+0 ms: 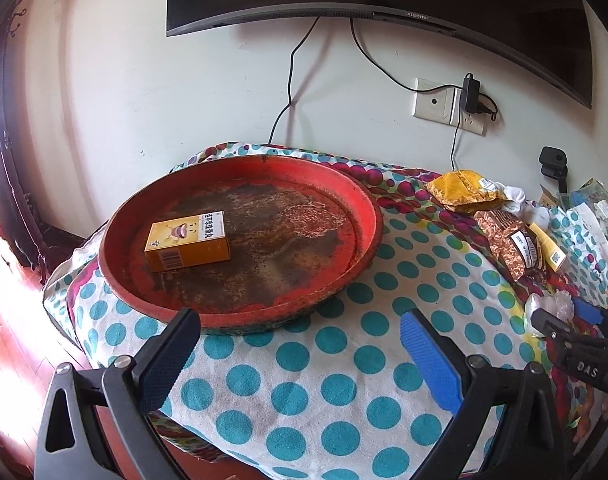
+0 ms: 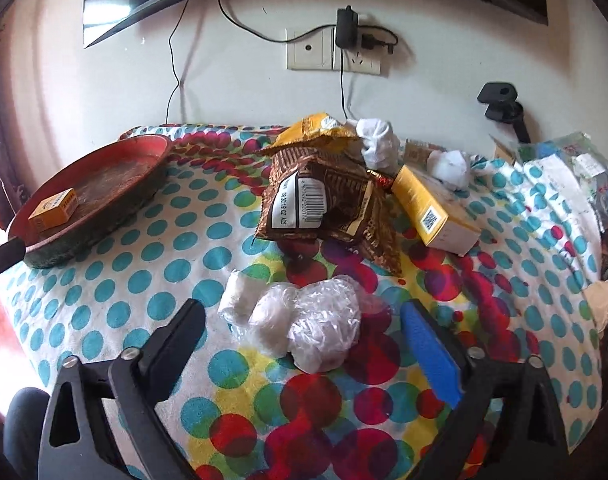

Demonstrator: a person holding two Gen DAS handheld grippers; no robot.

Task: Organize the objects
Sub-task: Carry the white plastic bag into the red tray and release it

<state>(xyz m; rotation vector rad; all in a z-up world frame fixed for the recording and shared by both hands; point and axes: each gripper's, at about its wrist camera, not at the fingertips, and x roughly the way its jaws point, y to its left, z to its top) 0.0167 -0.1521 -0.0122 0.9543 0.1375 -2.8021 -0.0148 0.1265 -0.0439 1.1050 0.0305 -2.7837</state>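
Orange box (image 1: 187,245) in red tray (image 1: 368,216), table's left end; snack bags (image 2: 324,204), wrapped bundle (image 2: 304,326) etc. left. Both grippers (image 1: 299,354) (image 2: 304,348) open, empty.

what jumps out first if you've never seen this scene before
A big worn red tray sits at the table's left end on a polka-dot cloth, holding only a small orange box. To its right lies a jumble of snack packets, and crumpled clear plastic bags lie just ahead of the open right gripper.
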